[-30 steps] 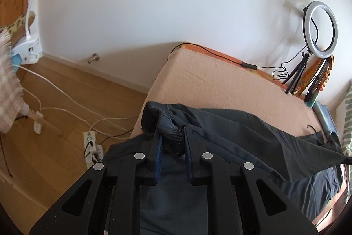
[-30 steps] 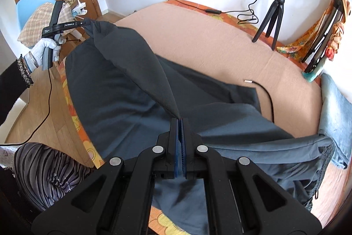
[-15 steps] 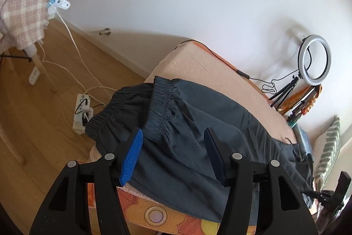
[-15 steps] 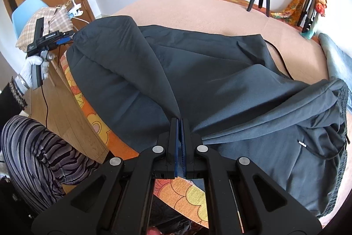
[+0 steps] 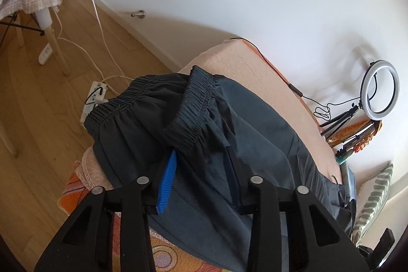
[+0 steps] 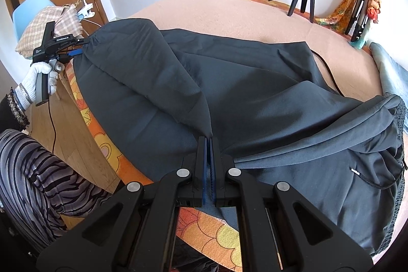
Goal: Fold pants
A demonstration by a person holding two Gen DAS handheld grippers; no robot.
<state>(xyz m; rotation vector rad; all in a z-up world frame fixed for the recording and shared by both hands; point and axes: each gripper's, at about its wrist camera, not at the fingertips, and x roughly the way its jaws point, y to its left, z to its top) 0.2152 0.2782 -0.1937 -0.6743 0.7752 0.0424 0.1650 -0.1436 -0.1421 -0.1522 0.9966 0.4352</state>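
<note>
Notably, right gripper: fingers pressed together, pinching thin fold of pants. Left gripper: fingers spread wide, straddling elastic waistband, nothing clamped. Pants: dark grey, matte, thin woven cloth, gathered ribbed waist; lay creased across near part of bed, waist end overhanging left edge. Bed cover: peach, nubbly. Risk, judged: single pinch point could slip or drag cloth askew; overhanging waist could slide toward wooden floor; loose drawcord could snag.
</note>
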